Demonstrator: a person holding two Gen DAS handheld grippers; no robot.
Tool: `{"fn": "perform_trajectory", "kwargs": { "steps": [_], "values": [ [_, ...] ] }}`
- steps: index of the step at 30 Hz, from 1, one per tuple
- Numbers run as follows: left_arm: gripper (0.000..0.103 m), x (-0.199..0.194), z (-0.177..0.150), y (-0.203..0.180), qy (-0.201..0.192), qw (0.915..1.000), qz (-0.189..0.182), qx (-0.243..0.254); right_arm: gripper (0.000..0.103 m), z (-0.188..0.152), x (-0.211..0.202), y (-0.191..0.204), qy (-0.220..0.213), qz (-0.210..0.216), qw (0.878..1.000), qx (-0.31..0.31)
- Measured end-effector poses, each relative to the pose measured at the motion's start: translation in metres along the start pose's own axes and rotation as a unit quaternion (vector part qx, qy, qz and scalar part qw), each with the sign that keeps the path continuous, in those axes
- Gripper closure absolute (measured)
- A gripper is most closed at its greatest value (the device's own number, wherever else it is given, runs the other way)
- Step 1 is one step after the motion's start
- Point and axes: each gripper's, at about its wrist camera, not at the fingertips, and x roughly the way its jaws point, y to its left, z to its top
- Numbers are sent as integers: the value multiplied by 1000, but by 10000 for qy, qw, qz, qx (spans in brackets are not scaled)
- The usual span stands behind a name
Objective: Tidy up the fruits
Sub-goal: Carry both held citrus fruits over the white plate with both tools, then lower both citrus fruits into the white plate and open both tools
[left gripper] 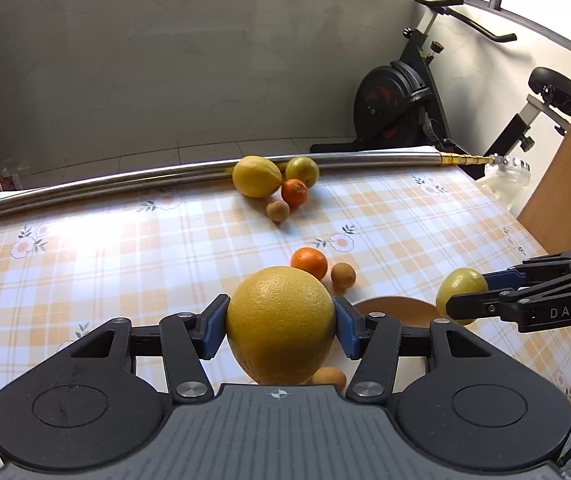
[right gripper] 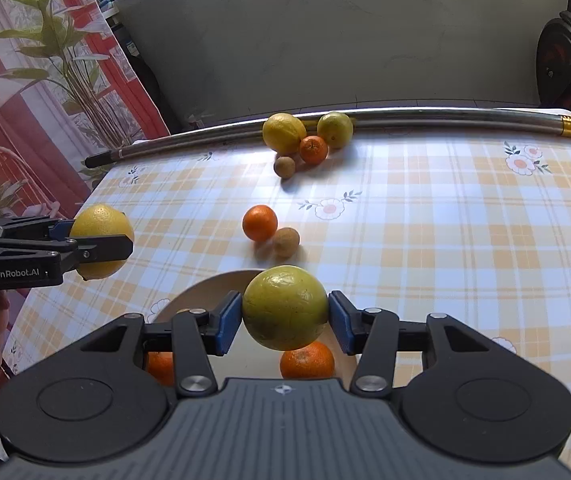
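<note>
Above the desk's near edge, two fruits are held.
A large yellow citrus (left gripper: 280, 326) is clamped by the left gripper (left gripper: 281, 326), a greenish citrus (right gripper: 285, 307) by the right gripper (right gripper: 285, 316); a steel pole (left gripper: 125, 184) lies along the far edge.

Both grippers were black, with ribbed grey housings, blue finger pads and silver pivot screws. The left gripper (right gripper: 103, 242) carried white "GenRobot.AI" lettering on its side; the right gripper (left gripper: 465, 294) showed "DAS".
</note>
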Motion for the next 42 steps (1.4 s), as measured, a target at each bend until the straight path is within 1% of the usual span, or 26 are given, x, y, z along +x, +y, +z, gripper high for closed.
{"fn": "perform_trajectory", "kwargs": {
  "steps": [5,9,16,23,30,34,39,42],
  "values": [
    [45,-5,-16,-15,38,9997,-238,-42,53,-20,1,4,178,36,9998,1],
    [45,-7,-33,-26,147,9988,-459,-43,53,-34,-5,10,268,32,9996,-91],
    [45,-3,-57,-36,377,9967,-716,55,53,-50,-17,21,374,98,9988,-316],
    [45,1,-71,-41,580,9948,-833,28,53,-69,-12,22,607,134,9977,-272],
    [45,9,-77,-44,736,9932,-894,82,53,-76,-7,20,669,98,9973,-279],
    [45,14,-80,-46,822,9930,-810,247,53,-76,-5,19,622,8,9972,-409],
    [45,15,-80,-48,771,9933,-801,323,53,-75,-4,15,582,-43,9973,-440],
    [45,14,-79,-50,805,9930,-785,370,53,-74,-3,15,576,-62,9973,-451]
  ]
}}
